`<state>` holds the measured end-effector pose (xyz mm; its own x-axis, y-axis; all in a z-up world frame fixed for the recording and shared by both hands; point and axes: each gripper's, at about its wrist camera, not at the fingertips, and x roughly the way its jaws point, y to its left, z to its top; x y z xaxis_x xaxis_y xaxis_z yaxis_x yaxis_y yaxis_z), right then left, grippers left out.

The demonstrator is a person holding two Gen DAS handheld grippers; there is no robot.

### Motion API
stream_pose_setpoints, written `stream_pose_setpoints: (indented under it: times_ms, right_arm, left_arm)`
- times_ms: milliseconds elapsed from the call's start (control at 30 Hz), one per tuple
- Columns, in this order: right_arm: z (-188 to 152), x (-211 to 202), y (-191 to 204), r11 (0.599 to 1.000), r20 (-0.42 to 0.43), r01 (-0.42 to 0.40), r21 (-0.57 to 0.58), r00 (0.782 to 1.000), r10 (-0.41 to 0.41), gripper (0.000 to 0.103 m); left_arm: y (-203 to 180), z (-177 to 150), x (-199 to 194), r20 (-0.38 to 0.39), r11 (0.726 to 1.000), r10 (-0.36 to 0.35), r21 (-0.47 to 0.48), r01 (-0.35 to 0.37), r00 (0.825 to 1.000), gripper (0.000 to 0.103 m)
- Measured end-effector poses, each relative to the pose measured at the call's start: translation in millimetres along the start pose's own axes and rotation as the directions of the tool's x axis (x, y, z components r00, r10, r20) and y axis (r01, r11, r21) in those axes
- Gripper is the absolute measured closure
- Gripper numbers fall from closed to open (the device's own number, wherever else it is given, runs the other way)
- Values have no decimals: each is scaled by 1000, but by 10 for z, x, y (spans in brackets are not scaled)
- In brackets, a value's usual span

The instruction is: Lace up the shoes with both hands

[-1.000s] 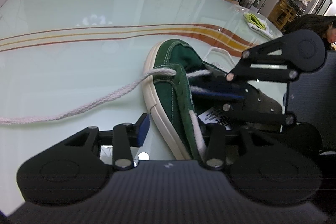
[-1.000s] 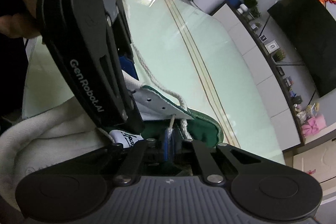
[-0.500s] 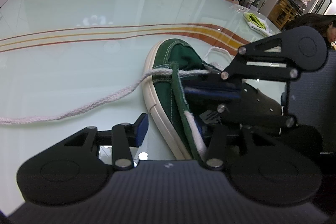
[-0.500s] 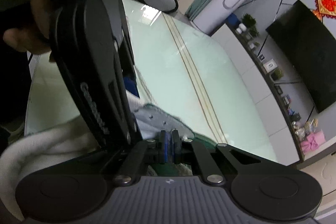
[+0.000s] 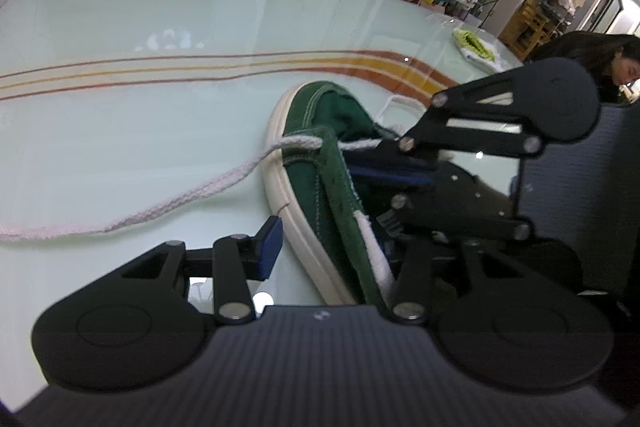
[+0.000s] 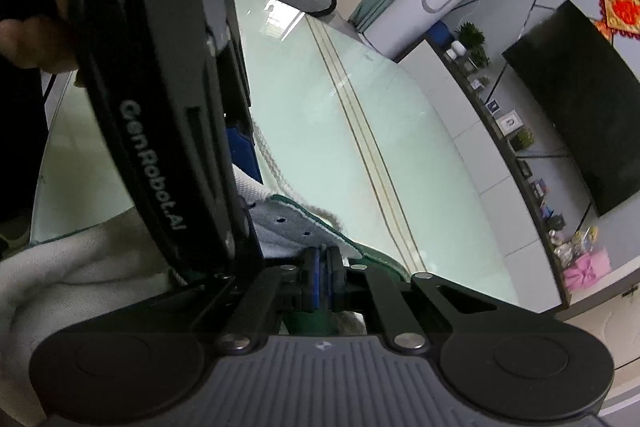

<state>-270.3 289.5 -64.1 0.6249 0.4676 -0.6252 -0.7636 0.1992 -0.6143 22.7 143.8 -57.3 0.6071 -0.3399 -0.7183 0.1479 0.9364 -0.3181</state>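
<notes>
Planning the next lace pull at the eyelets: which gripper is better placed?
Probably the right gripper: its jaws are shut at the grey eyelet flap of the green suede shoe, beside the white braided lace. The left gripper stands open astride the shoe's side.

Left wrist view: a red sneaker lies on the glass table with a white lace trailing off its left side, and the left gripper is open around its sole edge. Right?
Not quite: the sneaker is green, not red, as the left wrist view shows. The rest holds: it lies on the glass table, the white lace trails left, and the left gripper is open around its sole edge.
</notes>
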Motion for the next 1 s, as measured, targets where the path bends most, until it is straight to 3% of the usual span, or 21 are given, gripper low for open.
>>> stream_pose_setpoints:
  times_ms: [133,267,300,333,367,467,533,633,967,1000]
  right_arm:
    - [-7,-57,-91,999,-6,-25,33,1000,25,66]
    - [3,-29,-153,999,-39,-22,41,999,23,69]
    - [3,-9,-165,999,-45,-22,48,999,24,74]
    - [7,9,-178,998,-51,-23,57,998,26,90]
    - [16,28,-189,998,-60,-23,63,998,27,100]
    - [2,32,-159,997,-75,-19,70,997,24,98]
    - [14,43,-157,997,-65,-19,78,998,25,98]
    - [24,31,-128,997,-46,-23,78,999,27,98]
    - [37,-63,-103,995,26,-29,91,999,26,98]
    - [38,-81,-123,994,26,-27,102,999,25,92]
  left_arm:
    - [4,10,3,-5,1000,-1,1,1,1000,59]
    - [12,10,2,-9,1000,2,-2,-2,1000,57]
    - [8,9,-1,-9,1000,4,-1,-4,1000,57]
    - [3,8,-3,-9,1000,5,0,-5,1000,57]
    - [-4,8,-17,-6,1000,8,4,-8,1000,57]
    - [-44,9,-70,9,1000,12,29,-12,1000,63]
    - [-68,11,-92,21,999,-7,38,6,1000,78]
    - [-98,30,-182,66,998,-44,42,41,997,86]
    - [-2,33,-169,71,1000,-15,-25,17,997,88]
    - [5,30,-167,67,999,-12,-29,14,998,88]
